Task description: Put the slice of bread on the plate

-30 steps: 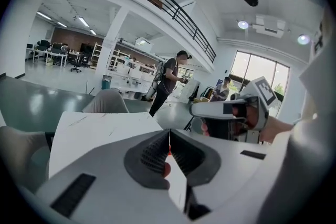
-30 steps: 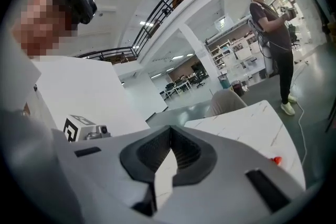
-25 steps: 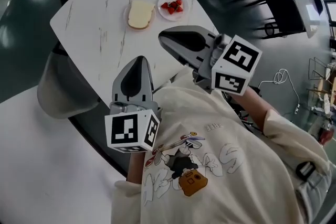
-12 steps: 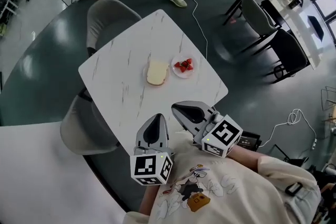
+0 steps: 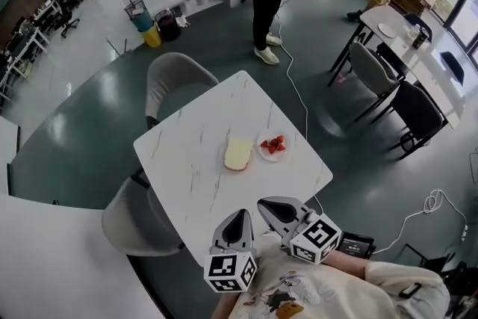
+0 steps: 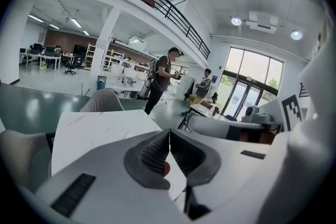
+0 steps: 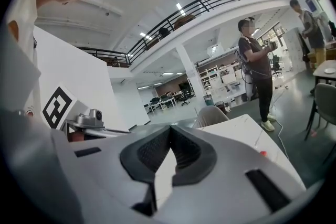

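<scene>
One pale squarish bread slice (image 5: 238,155) lies beside round plate (image 5: 269,155) on marbled table (image 5: 190,160)

Marble table (image 5: 187,157) carries bread slice (image 5: 238,155) beside strawberry plate (image 5: 264,152).

One bread slice (image 5: 238,155), one plate (image 5: 267,155), one table (image 5: 190,164), two chairs (image 5: 173,83) (image 5: 131,223), two claws (image 5: 239,215) (image 5: 266,205)

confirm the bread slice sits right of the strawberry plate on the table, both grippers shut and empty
No: the head view shows the bread slice left of the strawberry plate, not right. It is on the table, and the left gripper and right gripper are shut and empty.
</scene>
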`<state>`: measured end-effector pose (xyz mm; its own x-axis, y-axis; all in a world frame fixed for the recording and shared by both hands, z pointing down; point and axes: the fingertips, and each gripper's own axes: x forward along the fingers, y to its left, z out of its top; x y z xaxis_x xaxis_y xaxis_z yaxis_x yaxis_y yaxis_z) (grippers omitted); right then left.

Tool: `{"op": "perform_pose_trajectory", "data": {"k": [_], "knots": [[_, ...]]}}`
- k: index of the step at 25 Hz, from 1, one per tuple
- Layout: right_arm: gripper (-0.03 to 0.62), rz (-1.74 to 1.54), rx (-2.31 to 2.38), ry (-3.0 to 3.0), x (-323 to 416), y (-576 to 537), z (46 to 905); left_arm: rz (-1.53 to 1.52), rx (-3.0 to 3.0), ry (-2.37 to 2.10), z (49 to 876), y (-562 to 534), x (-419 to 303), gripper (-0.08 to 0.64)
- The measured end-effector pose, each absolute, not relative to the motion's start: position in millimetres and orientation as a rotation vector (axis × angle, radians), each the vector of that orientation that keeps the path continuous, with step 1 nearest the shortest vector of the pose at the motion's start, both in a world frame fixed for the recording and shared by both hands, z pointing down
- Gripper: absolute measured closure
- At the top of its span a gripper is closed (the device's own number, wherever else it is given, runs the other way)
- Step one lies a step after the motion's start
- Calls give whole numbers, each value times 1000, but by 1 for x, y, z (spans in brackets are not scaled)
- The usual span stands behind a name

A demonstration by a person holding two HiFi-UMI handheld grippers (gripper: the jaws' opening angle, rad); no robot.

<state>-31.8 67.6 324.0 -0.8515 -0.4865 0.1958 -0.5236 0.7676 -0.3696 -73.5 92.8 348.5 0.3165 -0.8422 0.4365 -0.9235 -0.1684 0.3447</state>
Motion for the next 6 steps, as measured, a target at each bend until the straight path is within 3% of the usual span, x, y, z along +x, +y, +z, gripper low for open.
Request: {"op": "perform_pose_trajectory", "data": {"k": [6], "knots": [[588,666,860,-2831,-25,83,331,198,2036,-1504,358,108,-63,549]]}}
